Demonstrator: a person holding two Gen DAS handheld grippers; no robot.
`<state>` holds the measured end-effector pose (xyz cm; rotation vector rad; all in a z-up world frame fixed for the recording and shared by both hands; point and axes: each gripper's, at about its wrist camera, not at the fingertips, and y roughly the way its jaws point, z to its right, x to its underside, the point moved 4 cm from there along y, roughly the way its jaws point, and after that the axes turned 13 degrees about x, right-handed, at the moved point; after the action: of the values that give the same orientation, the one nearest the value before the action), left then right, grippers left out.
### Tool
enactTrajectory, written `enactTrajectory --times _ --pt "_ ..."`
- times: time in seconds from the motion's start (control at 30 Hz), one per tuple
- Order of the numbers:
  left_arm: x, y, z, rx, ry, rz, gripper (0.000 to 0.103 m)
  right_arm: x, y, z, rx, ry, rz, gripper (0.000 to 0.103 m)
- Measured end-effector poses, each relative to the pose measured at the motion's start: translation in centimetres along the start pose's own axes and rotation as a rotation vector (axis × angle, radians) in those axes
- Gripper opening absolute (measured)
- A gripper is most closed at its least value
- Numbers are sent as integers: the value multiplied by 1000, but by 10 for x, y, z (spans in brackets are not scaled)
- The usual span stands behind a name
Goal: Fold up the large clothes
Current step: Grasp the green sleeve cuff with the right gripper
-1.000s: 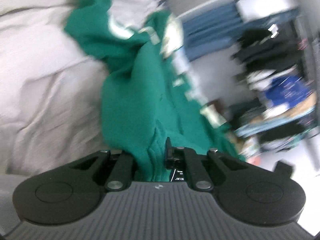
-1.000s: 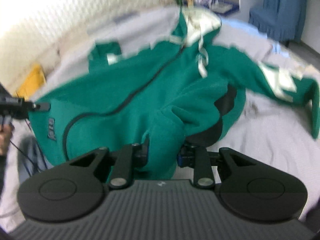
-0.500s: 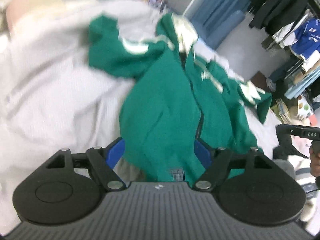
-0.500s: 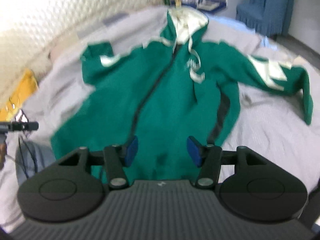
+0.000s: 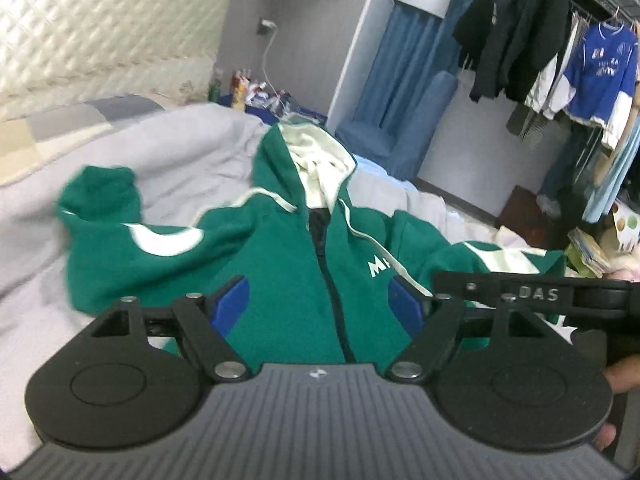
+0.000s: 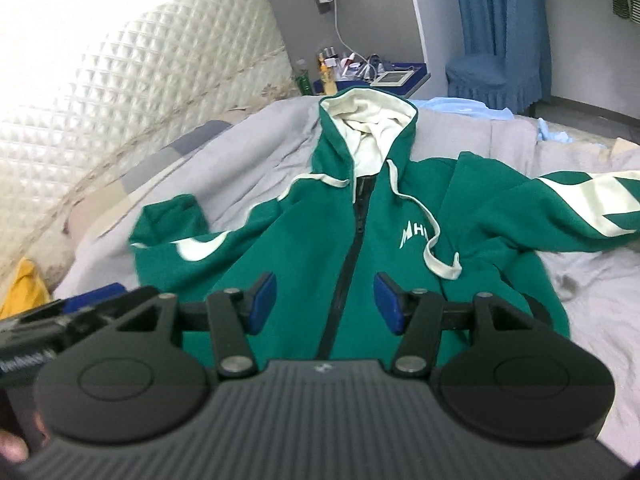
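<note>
A green zip hoodie (image 5: 280, 264) with a cream-lined hood and cream sleeve stripes lies face up and spread out on a grey bedsheet (image 5: 160, 152). It also shows in the right wrist view (image 6: 320, 240), with its hood toward the headboard. My left gripper (image 5: 318, 304) is open and empty above the hoodie's lower front. My right gripper (image 6: 324, 300) is open and empty above the zip line. The hoodie's left sleeve (image 6: 172, 232) is bunched; the right sleeve (image 6: 560, 208) stretches out to the side.
A quilted headboard (image 6: 160, 80) runs behind the bed. A nightstand with bottles (image 6: 360, 68) and a blue chair (image 6: 500, 72) stand beyond. Hanging clothes (image 5: 540, 40) fill the right. A yellow item (image 6: 24, 292) lies at the left edge.
Both grippers were shut on the hoodie a second ago. They let it go, opened and pulled back; the hoodie now lies spread flat.
</note>
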<state>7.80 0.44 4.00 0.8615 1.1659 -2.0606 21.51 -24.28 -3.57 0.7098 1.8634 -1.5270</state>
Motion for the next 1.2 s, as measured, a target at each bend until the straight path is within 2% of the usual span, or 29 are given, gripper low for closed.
enactTrajectory --times 0.07,0.23,0.3,0.37,0.47,0.53,0.63,0.73,0.8,0.87,0.93,1.0,1.2 --pt "9 27 -8 10 -9 -19 80 6 22 9 11 22 -23 56" --pt "44 89 -50 -32 -29 -122 80 32 81 33 73 18 -107 56" --pt "56 104 -60 -45 -24 -162 80 43 102 39 98 -7 -146 56" --pt "64 113 -66 -32 -15 -168 80 49 117 43 142 -38 -180 56" --pt "74 127 -66 -50 40 -206 81 55 134 48 132 4 -249 56" --pt "80 137 -71 -41 15 -229 82 58 141 50 129 31 -277 56" --pt "85 146 -78 -39 -23 -260 84 52 138 57 109 108 -274 57" --pt "83 143 -79 -27 -34 -252 84 35 117 77 41 260 -228 57" --pt "83 139 -80 -17 -45 -243 85 22 97 93 36 325 -167 57" --pt "82 134 -82 -11 -56 -234 85 5 76 118 57 392 -81 70" --pt "81 126 -82 -8 -64 -222 85 -8 57 147 124 457 15 84" --pt "80 121 -81 -5 -70 -208 85 -18 42 182 184 554 71 87" --pt "74 110 -80 9 -101 -152 85 -23 40 285 194 951 115 91"
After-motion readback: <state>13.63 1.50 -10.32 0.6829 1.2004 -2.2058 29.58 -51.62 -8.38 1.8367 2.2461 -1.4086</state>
